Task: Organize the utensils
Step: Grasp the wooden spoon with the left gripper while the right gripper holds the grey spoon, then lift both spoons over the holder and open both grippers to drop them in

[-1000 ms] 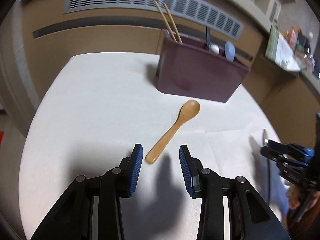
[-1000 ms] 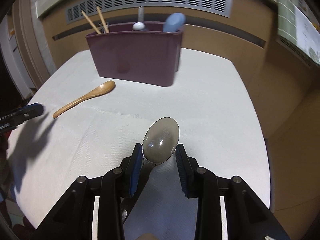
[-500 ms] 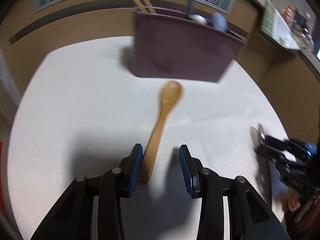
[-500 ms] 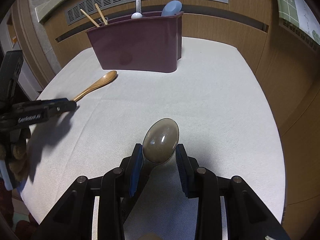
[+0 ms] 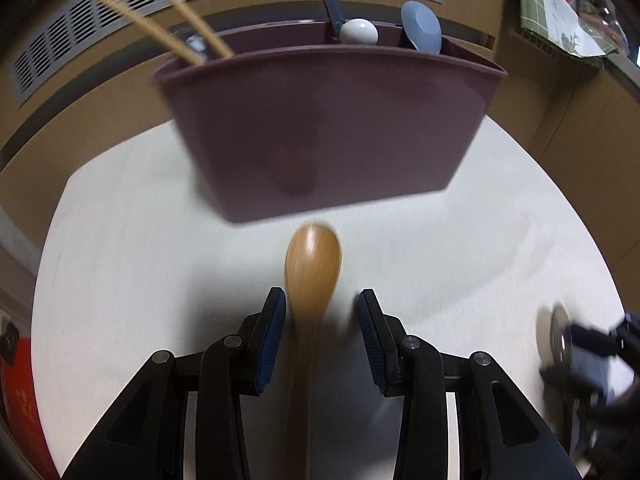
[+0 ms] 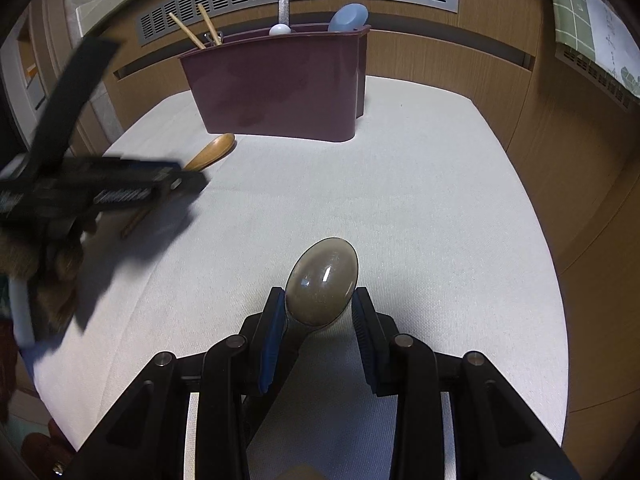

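Left tongs (image 5: 322,310) straddle the wooden spoon (image 5: 313,264) on the bench (image 5: 120,264), pads clear — closing comes next. Right tongs (image 6: 318,312) sit parted around the metal spoon (image 6: 322,280); the holder (image 5: 320,128) waits beyond.

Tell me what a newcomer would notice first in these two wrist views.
Two spoons framed by grippers: a wooden spoon lying on the white table between the open left gripper, and a metal spoon between the right gripper. Behind stands the maroon utensil caddy with chopsticks sticking out.

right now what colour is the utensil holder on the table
Dark maroon utensil holder, clearest in the right wrist view.
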The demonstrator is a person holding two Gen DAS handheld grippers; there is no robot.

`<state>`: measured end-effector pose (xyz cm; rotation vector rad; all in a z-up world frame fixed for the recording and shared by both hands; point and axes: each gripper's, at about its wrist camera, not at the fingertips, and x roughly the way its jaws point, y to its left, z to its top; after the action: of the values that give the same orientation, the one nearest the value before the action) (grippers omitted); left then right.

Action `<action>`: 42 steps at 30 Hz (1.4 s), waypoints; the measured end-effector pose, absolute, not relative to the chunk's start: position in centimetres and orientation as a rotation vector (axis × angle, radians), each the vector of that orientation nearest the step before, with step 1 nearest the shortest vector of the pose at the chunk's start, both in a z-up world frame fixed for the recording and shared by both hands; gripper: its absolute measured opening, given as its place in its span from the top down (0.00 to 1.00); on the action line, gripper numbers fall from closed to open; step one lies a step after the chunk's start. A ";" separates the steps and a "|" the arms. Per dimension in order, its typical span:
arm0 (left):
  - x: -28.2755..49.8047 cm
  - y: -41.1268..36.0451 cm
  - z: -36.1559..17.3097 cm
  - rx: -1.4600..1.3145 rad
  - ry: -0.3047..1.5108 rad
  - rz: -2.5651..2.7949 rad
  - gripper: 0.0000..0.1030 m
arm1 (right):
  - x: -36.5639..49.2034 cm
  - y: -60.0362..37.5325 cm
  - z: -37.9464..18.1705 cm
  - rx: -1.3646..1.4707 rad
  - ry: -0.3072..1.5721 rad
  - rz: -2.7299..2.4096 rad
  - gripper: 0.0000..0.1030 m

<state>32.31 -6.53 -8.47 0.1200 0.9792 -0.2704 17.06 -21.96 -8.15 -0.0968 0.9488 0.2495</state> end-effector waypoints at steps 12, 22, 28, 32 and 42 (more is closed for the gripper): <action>33.2 -5.8 -8.1 0.030 0.964 -0.243 0.70 | 17.0 -21.8 -8.1 -0.120 0.974 0.264 0.66; 24.4 -0.7 -3.9 -0.162 0.799 -0.245 0.70 | 17.3 -21.3 -7.9 -0.101 0.999 0.243 0.60; 21.3 0.1 -2.4 -0.171 0.750 -0.242 0.70 | 17.8 -20.6 -7.3 -0.155 0.957 0.150 0.70; 20.9 -0.3 -2.4 -0.173 0.750 -0.247 0.70 | 17.3 -20.5 -5.5 -0.151 0.896 0.155 0.70; 19.5 -0.3 -1.0 -0.160 0.707 -0.260 0.70 | 16.9 -21.1 -2.8 -0.133 0.810 0.162 0.70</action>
<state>19.46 -0.26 -1.03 -0.1605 0.7072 -0.2597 16.88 -21.11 -2.77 -0.1329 0.8105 0.1622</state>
